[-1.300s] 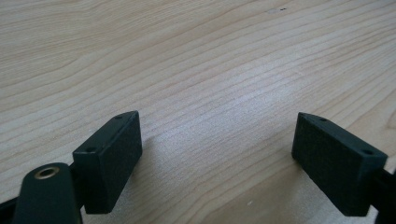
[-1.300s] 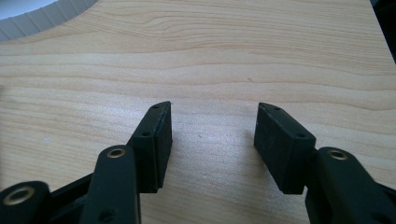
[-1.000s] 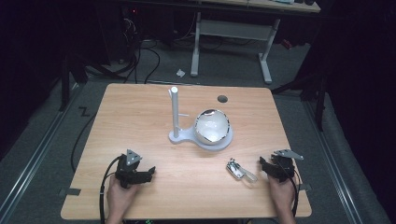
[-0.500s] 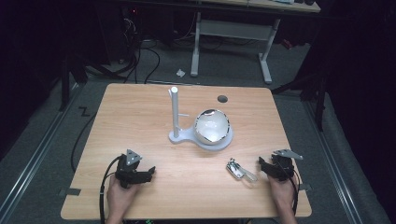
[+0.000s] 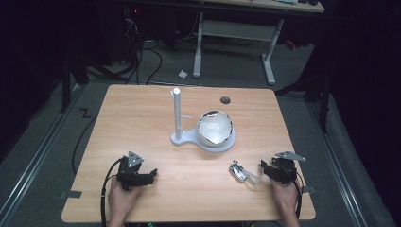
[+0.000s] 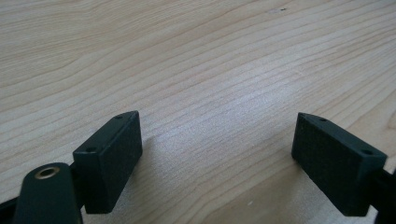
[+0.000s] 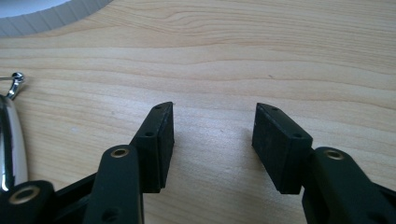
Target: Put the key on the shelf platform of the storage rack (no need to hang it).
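Both tongs parked at the near edge of the counter (image 5: 142, 118), nothing gripped.
Left tongs (image 6: 217, 154) gape wide, right tongs (image 7: 212, 140) are partly open, both empty; a metal clip (image 5: 241, 172) lies just beside the right, white stand (image 5: 177, 116) and shiny bowl (image 5: 215, 128) mid-counter. Nothing has shifted since earlier.

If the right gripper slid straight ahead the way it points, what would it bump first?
Probably nothing: bare wooden table lies ahead of the right gripper. The shiny metal clip sits off to one side.
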Motion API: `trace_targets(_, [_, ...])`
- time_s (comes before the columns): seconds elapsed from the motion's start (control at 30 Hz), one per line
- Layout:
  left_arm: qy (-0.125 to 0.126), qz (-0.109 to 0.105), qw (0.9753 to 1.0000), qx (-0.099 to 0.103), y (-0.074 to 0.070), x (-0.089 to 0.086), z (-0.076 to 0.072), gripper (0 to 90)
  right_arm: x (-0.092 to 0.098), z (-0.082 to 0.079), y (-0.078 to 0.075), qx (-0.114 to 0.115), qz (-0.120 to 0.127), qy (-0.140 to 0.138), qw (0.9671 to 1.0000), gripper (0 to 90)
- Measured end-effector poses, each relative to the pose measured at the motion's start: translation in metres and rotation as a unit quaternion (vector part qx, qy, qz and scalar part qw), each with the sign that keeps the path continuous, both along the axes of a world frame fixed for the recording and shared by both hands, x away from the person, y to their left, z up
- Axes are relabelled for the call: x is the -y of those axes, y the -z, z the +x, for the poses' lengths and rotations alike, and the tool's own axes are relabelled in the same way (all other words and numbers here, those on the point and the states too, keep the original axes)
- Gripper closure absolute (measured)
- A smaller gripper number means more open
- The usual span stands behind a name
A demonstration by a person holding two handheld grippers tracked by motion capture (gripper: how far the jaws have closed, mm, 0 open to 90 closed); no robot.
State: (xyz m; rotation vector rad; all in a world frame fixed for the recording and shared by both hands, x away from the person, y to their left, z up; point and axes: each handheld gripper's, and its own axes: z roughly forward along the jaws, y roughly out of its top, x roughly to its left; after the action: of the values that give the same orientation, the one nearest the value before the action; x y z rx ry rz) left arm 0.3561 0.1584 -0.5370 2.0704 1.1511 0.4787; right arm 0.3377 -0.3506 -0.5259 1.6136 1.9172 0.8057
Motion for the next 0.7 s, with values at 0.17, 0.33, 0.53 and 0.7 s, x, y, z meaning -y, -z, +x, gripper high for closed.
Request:
trace_targets(0.17, [0.000,0.000,1.0000,0.000,0.000,0.000,0.000,16.5,-0.003,-0.006,-0.003,0.017,0.002,-0.003,0.9998,52.7])
trace_targets(0.33, [0.000,0.000,1.0000,0.000,0.000,0.000,0.000,16.5,-0.007,-0.011,-0.006,0.023,0.007,-0.010,0.9997,55.4])
trace_targets(0.53, [0.000,0.000,1.0000,0.000,0.000,0.000,0.000,16.6,-0.012,-0.015,-0.006,0.017,0.012,-0.028,0.9994,58.3])
trace_targets(0.7, [0.000,0.000,1.0000,0.000,0.000,0.000,0.000,16.6,-0.016,-0.017,-0.005,0.011,0.019,-0.037,0.9991,60.0])
